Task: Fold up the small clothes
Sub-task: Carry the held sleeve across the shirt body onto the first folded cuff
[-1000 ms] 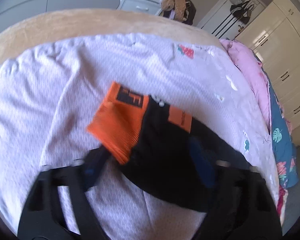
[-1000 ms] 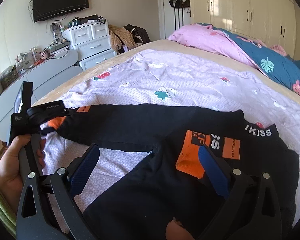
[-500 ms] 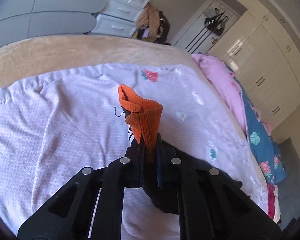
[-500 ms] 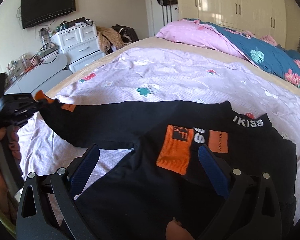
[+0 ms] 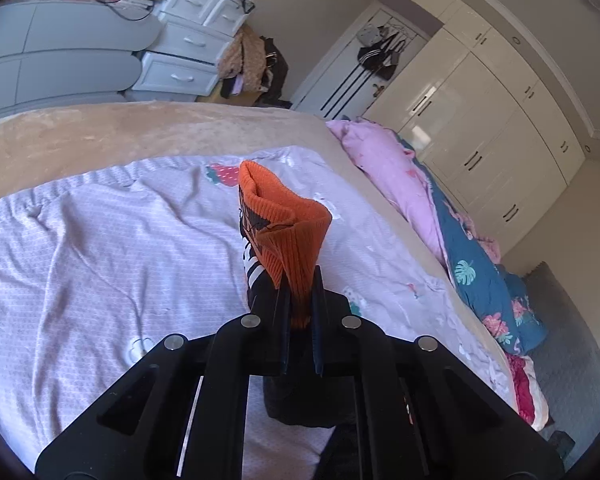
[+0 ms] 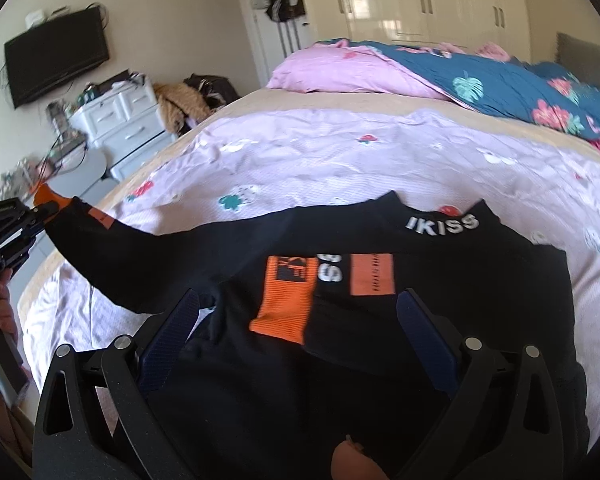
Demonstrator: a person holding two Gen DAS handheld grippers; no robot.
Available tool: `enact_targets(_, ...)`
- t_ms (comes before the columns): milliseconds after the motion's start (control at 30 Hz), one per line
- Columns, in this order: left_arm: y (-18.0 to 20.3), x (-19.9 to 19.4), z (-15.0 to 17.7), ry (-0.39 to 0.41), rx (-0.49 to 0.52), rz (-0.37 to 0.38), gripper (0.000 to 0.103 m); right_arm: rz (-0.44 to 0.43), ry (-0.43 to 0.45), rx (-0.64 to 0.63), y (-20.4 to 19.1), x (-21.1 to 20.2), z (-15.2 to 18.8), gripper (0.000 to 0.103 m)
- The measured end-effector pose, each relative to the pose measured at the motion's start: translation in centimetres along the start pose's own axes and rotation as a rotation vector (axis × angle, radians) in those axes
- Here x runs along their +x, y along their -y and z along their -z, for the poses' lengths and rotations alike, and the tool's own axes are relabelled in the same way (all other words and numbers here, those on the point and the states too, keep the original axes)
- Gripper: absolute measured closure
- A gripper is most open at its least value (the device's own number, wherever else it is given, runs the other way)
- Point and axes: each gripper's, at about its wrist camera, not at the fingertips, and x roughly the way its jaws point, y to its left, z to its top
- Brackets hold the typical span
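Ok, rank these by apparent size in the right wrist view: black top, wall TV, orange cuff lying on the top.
1. black top
2. wall TV, though distance shrinks it
3. orange cuff, near the camera, so real ranking against the TV is unsure

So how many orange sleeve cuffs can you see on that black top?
2. One orange cuff is pinched in the left gripper, lifted off the bed; the other cuff lies folded across the black top.
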Motion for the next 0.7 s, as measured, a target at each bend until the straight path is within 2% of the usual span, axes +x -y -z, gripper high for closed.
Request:
enact_targets(167, 2.4, 0.1, 0.5, -0.001, 0.047, 0.045, 0.100, 0.023, -0.003, 0.072, 2.4, -0.4, 0.3, 0.005)
enact_targets(433, 5.8, 0.6, 1.5, -0.015, 0.109, 0.106, 0.100, 0.054, -0.005, 0.102, 3.7, -0.8, 0.8, 0.005)
enact_targets(700, 10.1, 0.8, 3.2, -0.051, 0.178, 0.234, 0.101, 0.075, 0.021, 0.123, 5.3, -2.1, 0.8, 0.005)
